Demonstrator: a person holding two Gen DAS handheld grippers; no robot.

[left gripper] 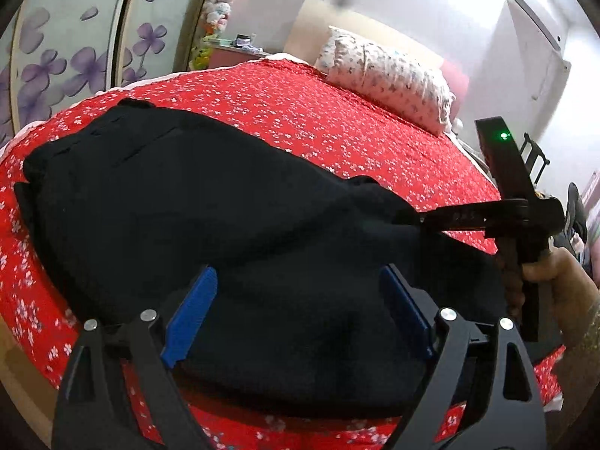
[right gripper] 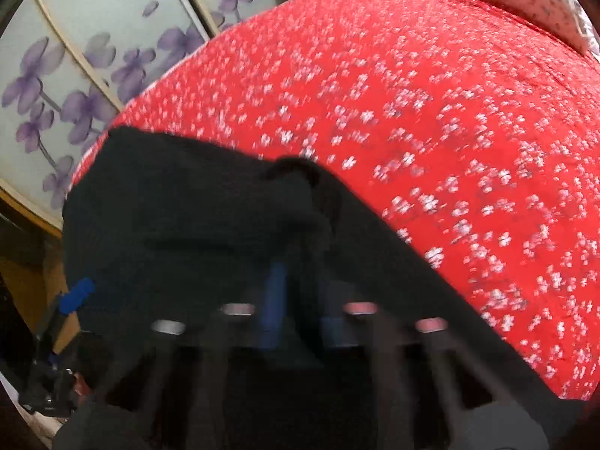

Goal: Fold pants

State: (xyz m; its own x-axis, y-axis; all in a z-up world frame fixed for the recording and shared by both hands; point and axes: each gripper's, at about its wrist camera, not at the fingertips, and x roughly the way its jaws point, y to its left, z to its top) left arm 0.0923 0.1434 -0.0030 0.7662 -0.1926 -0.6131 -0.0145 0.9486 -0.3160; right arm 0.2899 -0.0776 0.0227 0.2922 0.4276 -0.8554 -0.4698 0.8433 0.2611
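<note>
Black fabric pants (left gripper: 195, 217) lie bunched on the bed's red quilt with white flowers (left gripper: 337, 123), near its front edge. Left tongs (left gripper: 296, 311) spread wide above the pants, blue pads (left gripper: 191, 315) clear of cloth. Right tongs (left gripper: 420, 221) pinched closed on a fold of the pants. Floral white pillow (left gripper: 390, 75) at the far end.

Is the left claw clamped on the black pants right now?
No, the left claw stands wide open, its blue fingers apart over the black pants with nothing pinched between them.
</note>
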